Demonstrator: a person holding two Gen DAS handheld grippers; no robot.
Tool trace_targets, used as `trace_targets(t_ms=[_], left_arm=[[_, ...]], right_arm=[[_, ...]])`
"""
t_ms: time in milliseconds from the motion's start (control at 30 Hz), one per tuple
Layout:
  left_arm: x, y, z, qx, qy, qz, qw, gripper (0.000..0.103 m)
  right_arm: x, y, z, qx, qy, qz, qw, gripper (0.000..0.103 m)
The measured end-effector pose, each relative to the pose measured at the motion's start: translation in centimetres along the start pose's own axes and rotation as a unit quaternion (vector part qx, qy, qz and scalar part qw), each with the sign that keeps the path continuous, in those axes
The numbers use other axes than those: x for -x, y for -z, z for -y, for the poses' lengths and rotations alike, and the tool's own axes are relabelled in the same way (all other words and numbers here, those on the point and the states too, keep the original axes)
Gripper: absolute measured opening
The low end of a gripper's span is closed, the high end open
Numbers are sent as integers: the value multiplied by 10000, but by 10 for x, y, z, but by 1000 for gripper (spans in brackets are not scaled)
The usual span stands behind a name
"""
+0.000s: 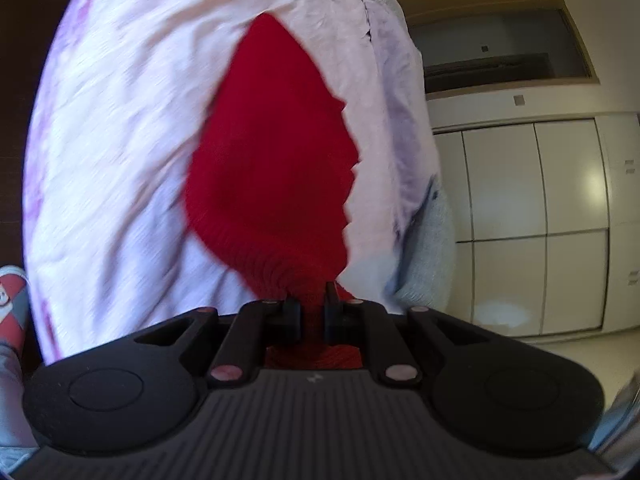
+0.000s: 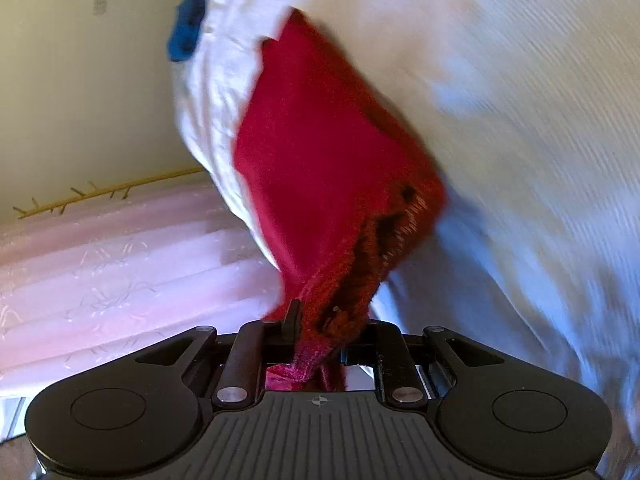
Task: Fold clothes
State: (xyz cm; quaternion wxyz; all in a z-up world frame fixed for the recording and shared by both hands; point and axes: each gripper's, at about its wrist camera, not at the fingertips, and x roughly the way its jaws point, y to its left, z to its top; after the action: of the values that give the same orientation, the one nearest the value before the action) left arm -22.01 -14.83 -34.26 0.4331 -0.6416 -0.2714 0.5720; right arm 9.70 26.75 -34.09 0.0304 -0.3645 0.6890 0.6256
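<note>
The left gripper [image 1: 309, 300] has its black jaws clamped on a bunched edge of a red ribbed knit garment [image 1: 272, 168], which stretches away over a pale pink wrinkled bedsheet [image 1: 120, 128]. The right gripper [image 2: 320, 328] likewise pinches the same red knit [image 2: 320, 152] at a frayed hem, the cloth hanging taut above the sheet [image 2: 500, 100]. Both views are motion-blurred. White cabinet doors [image 1: 532, 220] stand beyond. No readable writing shows.
</note>
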Motion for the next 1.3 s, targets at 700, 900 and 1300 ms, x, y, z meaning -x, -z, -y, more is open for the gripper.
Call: trace_targets(t_ms=[700,900,1300], left_arm=[[-96,-172,-42,1982,315,700,9772,37],[-68,-176,-22,1018,-49,1176,9878,37],[-95,-166,14,-1766,-772,524,9799,46]], right_arm=[[-83,-160,7,-1390,-1539,1637,9645,70],[-56,-156,-33,566,-541,1972,9772,71],[-111,-131,-43,3372,866,942,9327,71]])
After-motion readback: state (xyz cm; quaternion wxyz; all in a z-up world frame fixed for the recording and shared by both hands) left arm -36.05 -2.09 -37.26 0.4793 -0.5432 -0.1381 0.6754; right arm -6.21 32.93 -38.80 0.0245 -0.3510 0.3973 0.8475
